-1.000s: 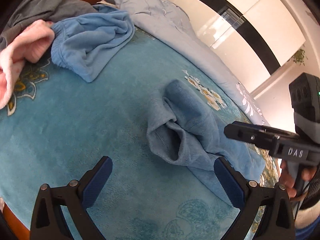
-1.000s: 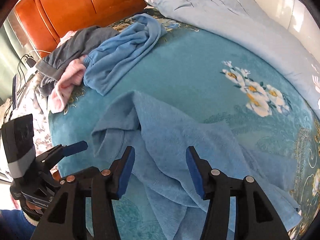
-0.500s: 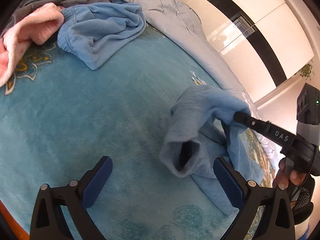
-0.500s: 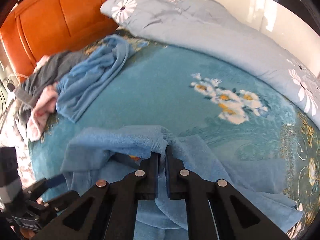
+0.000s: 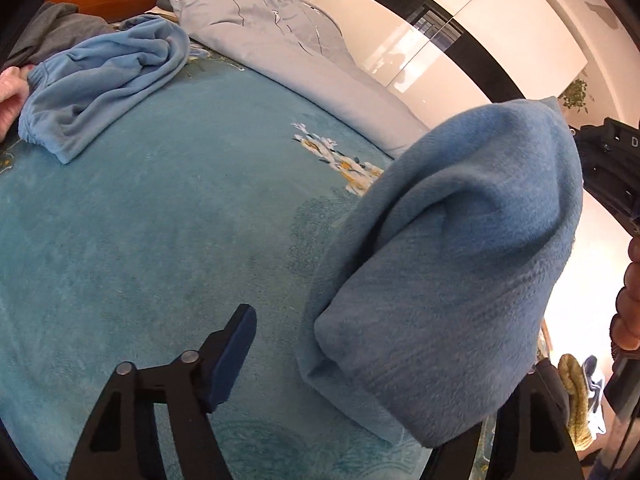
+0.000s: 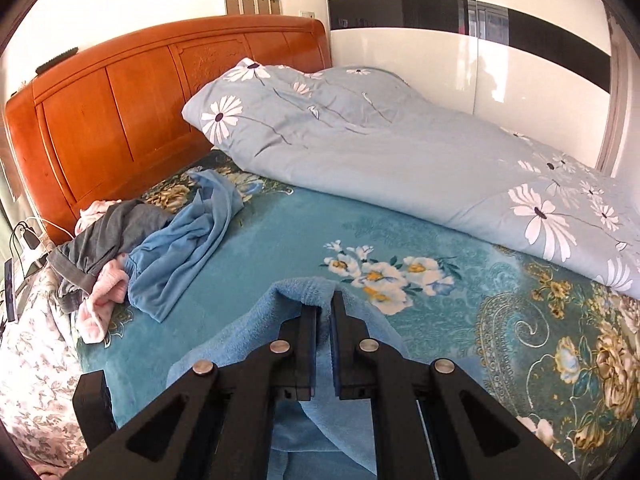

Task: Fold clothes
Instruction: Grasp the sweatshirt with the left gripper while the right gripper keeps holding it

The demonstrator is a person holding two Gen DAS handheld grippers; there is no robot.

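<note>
Blue fleece garment (image 5: 452, 280) hangs above the teal blanket (image 5: 140, 220), covering the left gripper's (image 5: 360, 376) right side

One partial marking, nothing else legible

In the left wrist view, a single white capital "D" shows on the black body of the right gripper (image 5: 610, 160) at the right edge, where the frame cuts off whatever letters may follow it. The right wrist view carries no readable text: the small plates (image 6: 253, 5) on the wall above the headboard (image 6: 120, 92) are too small to show any writing.
</note>
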